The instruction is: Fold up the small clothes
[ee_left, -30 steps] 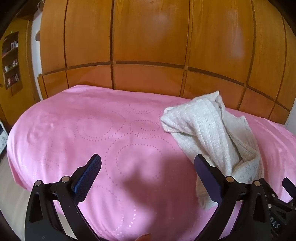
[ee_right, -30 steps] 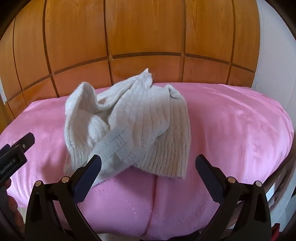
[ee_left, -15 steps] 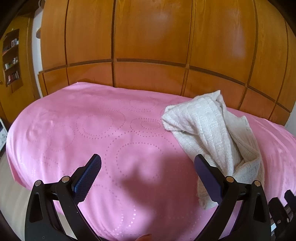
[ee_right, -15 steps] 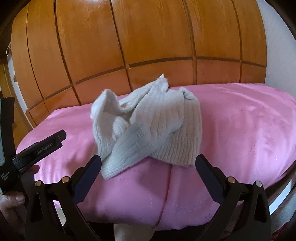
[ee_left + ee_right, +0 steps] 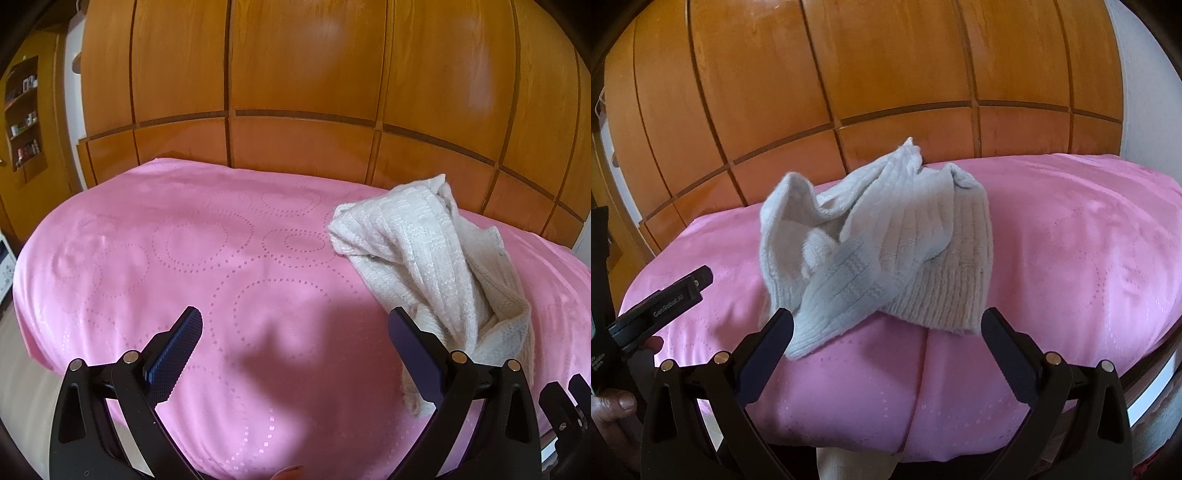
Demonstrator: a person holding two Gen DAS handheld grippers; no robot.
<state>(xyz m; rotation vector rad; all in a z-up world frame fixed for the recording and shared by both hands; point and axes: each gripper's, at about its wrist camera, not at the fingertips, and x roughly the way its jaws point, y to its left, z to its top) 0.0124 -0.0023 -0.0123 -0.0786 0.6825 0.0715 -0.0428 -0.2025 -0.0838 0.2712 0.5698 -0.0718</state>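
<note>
The crumpled knit garment (image 5: 871,247) is lying straight ahead of the released right hand-held gripper (image 5: 886,332), nearer it; the released left hand-held gripper (image 5: 295,332) is facing bare bed (image 5: 155,258), garment off to its right.

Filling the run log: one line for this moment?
left claw open | right claw open | white knit garment crumpled, ungrasped | on pink bedspread

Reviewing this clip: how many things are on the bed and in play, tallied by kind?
Crumpled cream ribbed-knit garment on the bedspread: 1
Pink bedspread with dotted circle pattern: 1
Black two-finger grippers, both open and holding nothing: 2, the left gripper and the right gripper
Total: 4
</note>
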